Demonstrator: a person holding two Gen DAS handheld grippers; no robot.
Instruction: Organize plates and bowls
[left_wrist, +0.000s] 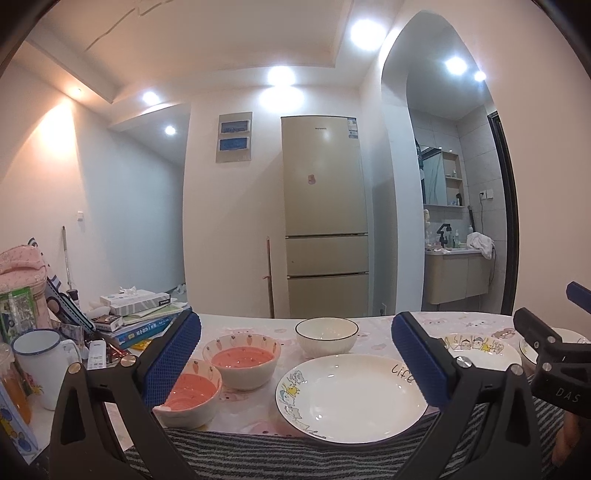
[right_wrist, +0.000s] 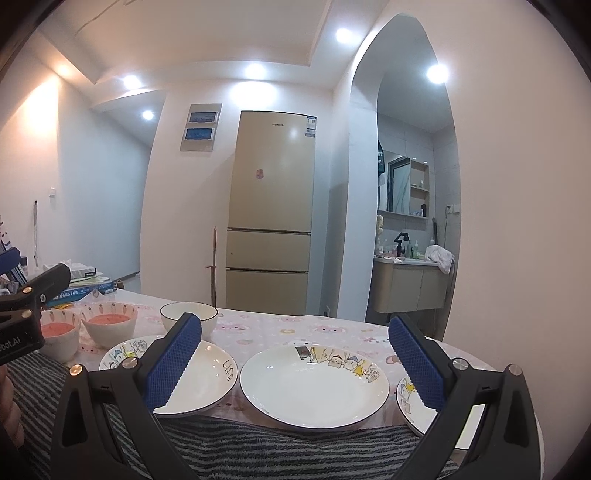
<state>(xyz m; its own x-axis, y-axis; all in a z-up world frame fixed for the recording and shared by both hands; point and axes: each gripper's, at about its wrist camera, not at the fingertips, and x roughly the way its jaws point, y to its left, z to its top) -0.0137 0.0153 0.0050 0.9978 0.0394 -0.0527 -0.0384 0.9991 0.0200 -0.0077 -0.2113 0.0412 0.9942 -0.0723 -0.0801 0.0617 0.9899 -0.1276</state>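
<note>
Three plates lie along the table's near edge: a "Life" cartoon plate (left_wrist: 351, 397) (right_wrist: 205, 380), a larger cartoon plate (right_wrist: 314, 386) (left_wrist: 480, 350) to its right, and a third plate (right_wrist: 413, 406) at the far right, partly hidden by a finger. Two bowls with pink insides and carrot prints (left_wrist: 190, 398) (left_wrist: 242, 362) stand at the left, also seen as pink bowls (right_wrist: 59, 334) (right_wrist: 109, 325). A white dark-rimmed bowl (left_wrist: 327, 336) (right_wrist: 188, 317) sits behind. My left gripper (left_wrist: 295, 362) hangs open before the "Life" plate. My right gripper (right_wrist: 295, 363) is open over the large plate.
A pink patterned cloth covers the table (right_wrist: 280, 326). At the left stand a white mug (left_wrist: 40, 365), stacked books (left_wrist: 147, 321) and a pink bag (left_wrist: 22, 280). A striped sleeve (left_wrist: 295, 458) fills the foreground. A beige fridge (left_wrist: 325, 218) stands behind the table.
</note>
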